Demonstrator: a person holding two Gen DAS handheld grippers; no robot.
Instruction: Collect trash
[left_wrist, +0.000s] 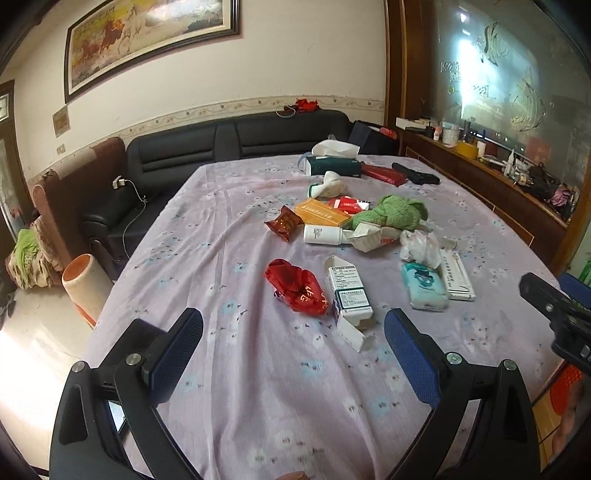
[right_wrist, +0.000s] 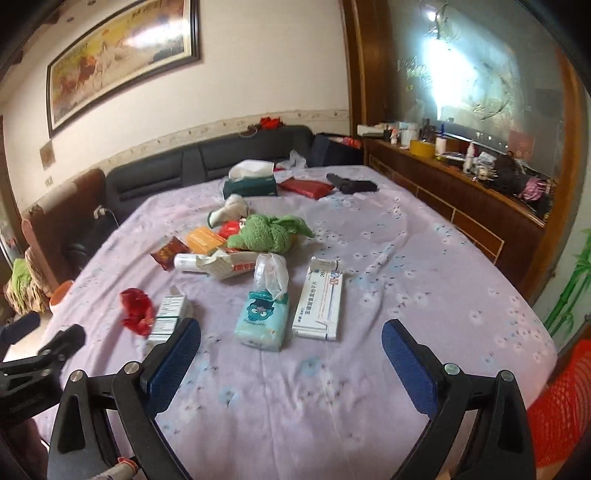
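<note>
Both tongs are spread wide apart and holding nothing, hovering over the near end of the desk (left_wrist: 229, 376) with the purple flowery cloth. Left tongs (left_wrist: 293, 341) point at the crumpled red wrapper (left_wrist: 297, 286) and the open white medicine box (left_wrist: 349, 291) just beside it. Right tongs (right_wrist: 291, 350) face the teal tissue pack (right_wrist: 263, 319) and the long white pill box (right_wrist: 320, 301).

The trash sits in a loose scatter across the middle of the desk. My guess on handling: the red wrapper is feather-light and crinkly, so pinch it across the bunched middle or it'll slide out. The medicine box is thin card with a flap hanging open, looks empty, so it'll crush easily; take it across the narrow sides. The clear plastic bag (right_wrist: 271, 273) is floppy and slippery, grab the scrunched part.

Further back there's a denser pile: a white bottle (left_wrist: 321, 234), a torn carton (left_wrist: 369, 238), an orange box (left_wrist: 323, 214), a brown snack packet (left_wrist: 284, 223) and a green towel (right_wrist: 269, 232) slumped over some of it. That towel, and the tissue box (right_wrist: 251, 184) behind, probably aren't trash, so they're just in the way. The cloth is wrinkly and could get pinched along with thin stuff. A red mesh basket (right_wrist: 557, 410) sits off the right edge, maybe the bin, can't say for sure
</note>
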